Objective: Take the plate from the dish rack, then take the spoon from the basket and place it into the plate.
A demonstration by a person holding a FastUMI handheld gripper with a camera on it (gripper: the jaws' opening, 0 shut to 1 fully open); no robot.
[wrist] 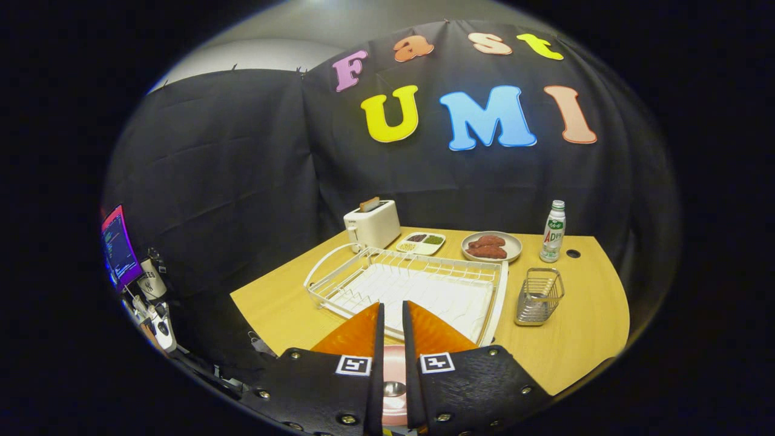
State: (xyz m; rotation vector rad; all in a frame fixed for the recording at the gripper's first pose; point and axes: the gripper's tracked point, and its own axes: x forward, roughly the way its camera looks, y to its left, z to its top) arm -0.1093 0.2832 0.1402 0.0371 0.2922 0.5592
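My gripper [392,306] hovers over the near edge of the white wire dish rack [412,284], its fingers drawn close with only a thin gap and nothing held between the tips. Through that gap, under the fingers, shows a strip of a pink plate [393,363] lying on the wooden table [581,327]. A small shiny metal piece [393,389] rests on the plate; it looks like part of a spoon, mostly hidden by the fingers. The rack holds no dishes. To the rack's right stands the wire basket [539,297], with nothing visible inside.
Beyond the rack stand a white toaster [372,224], a small divided tray [421,243], a grey plate of reddish food [491,246] and a white bottle [553,231]. A lit monitor [120,247] and clutter sit off the table's left side.
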